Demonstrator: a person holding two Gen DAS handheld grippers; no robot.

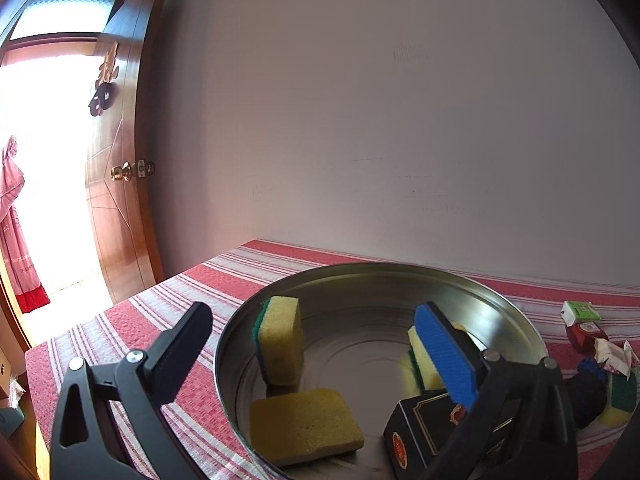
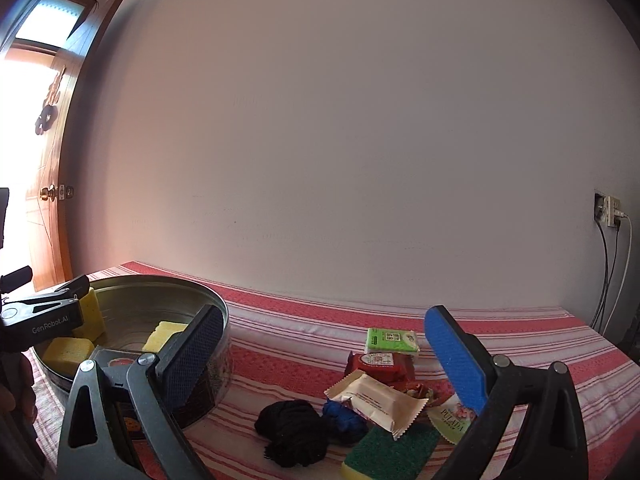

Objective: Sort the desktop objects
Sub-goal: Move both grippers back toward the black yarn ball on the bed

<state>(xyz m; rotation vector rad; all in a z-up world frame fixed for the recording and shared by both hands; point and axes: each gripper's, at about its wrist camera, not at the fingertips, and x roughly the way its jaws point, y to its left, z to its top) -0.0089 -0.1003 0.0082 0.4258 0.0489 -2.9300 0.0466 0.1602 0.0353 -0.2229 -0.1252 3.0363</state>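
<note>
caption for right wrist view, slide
Open right gripper above a sponge, yarn and snack packets, beside the tin.

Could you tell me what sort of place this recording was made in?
Probably a room in a home: a table under a red striped tablecloth stands against a plain wall, with a wooden door and brass knob to the left and a wall socket to the right.

Plain white wall (image 2: 340, 140) behind tabletop (image 2: 320, 320) w/ red striped cloth; wooden door (image 1: 120, 200) open at left, bright daylight thru it.
</note>
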